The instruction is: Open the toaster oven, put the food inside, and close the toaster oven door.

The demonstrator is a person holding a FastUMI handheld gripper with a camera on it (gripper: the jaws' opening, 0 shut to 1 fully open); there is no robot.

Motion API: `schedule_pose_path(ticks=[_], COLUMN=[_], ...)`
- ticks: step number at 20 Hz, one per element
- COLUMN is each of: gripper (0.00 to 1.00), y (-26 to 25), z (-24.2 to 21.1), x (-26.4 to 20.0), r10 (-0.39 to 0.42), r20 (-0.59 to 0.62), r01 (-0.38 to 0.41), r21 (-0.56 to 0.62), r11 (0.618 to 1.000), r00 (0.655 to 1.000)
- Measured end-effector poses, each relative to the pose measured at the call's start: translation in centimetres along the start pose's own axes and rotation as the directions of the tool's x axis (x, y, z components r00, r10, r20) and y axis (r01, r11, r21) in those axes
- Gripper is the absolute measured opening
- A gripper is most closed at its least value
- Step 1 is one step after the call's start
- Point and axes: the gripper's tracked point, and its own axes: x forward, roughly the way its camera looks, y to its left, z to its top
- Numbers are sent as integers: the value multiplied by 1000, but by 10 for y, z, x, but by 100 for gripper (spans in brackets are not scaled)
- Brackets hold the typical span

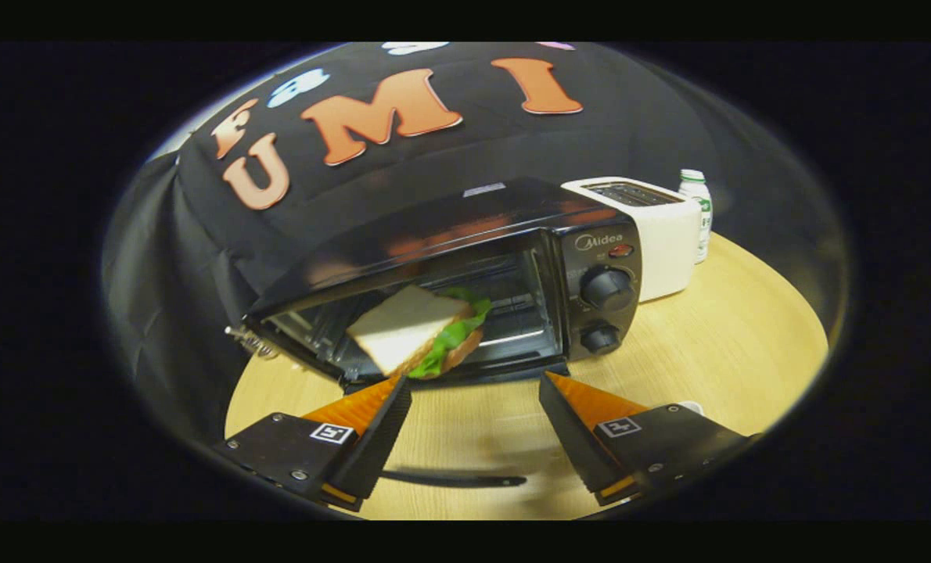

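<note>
The black toaster oven (465,227) stands on the round wooden table (731,344) with its mouth open and the wire rack showing inside. What looks like its door handle (450,478) lies low over the table, under and between my fingers. A sandwich (415,332) of white bread, green lettuce and a brown slice sits tilted in the oven's mouth, its lower corner just ahead of my left fingertip (399,385). My gripper (473,381) is open, its fingers spread wide in front of the oven with nothing pressed between them.
Two black knobs (606,288) sit on the oven's right panel. A white slot toaster (653,234) stands right of the oven, and a small white bottle with a green cap (696,211) is behind it. Bare wood stretches to the right of my fingers.
</note>
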Motion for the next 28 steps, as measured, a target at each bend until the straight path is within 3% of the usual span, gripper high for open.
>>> schedule_pose_path(ticks=[9, 12, 15, 20, 23, 28], gripper=[98, 98, 98, 97, 98, 97], y=[-7, -14, -14, 6, 7, 28], z=[-96, -118, -147, -145, -146, -109], x=[-59, -56, -42, -13, -14, -27], r10=[22, 4, -23, -14, -35, 28], r20=[-252, -293, -400, -392, -424, -352], r01=[-45, -44, -48, -72, -67, -116], r21=[-86, -132, -167, -205, -222, -230], r11=[995, 990, 985, 976, 973, 966], r00=[968, 956, 916, 920, 905, 936])
